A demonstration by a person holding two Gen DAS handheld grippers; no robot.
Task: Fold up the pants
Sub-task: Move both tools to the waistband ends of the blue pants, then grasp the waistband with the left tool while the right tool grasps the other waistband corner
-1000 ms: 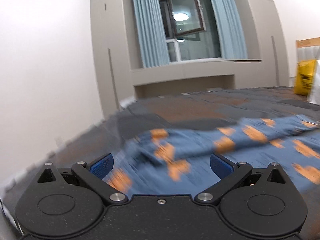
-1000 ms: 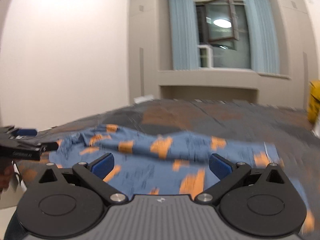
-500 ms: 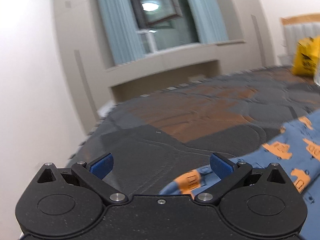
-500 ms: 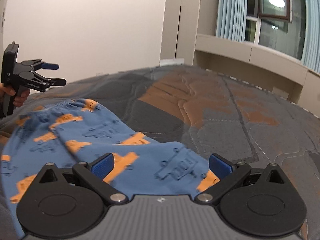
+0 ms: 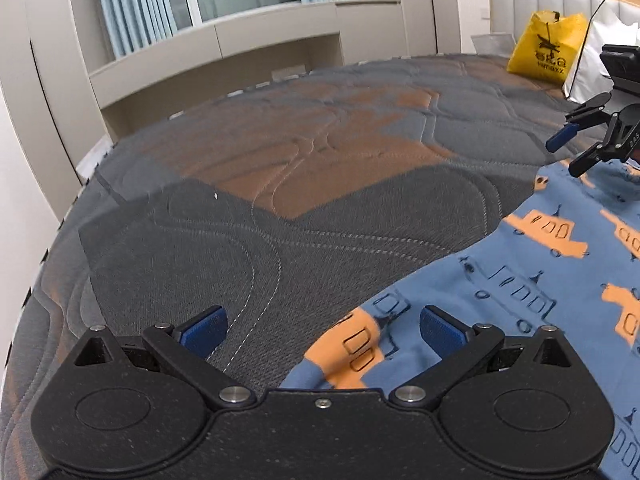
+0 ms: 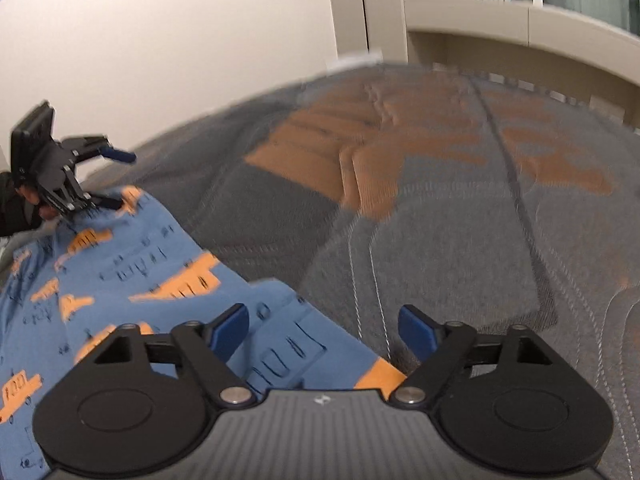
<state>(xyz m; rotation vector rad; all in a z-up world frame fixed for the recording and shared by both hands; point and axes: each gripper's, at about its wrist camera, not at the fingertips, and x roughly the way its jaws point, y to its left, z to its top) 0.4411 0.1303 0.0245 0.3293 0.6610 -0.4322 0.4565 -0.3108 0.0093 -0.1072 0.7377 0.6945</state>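
Blue pants with orange truck prints [image 5: 532,264] lie flat on the grey and orange quilted bed [image 5: 280,168]. My left gripper [image 5: 322,326] is open, low over one corner of the pants, with an orange patch between its blue pads. My right gripper [image 6: 322,326] is open over another corner of the pants [image 6: 120,264]. Each gripper shows in the other's view: the right one [image 5: 576,148] at the far edge of the cloth, the left one [image 6: 104,178] at the far left edge, both with jaws apart.
A yellow bag [image 5: 546,46] and white pillows [image 5: 604,60] sit by the headboard. A window ledge with a built-in shelf [image 5: 224,52] runs behind the bed. A white wall [image 6: 160,40] stands beyond the bed's left edge.
Both grippers have tilted down and dropped toward the bed, spreading apart to opposite corners of the pants. The pants now lie flatter on the bed.
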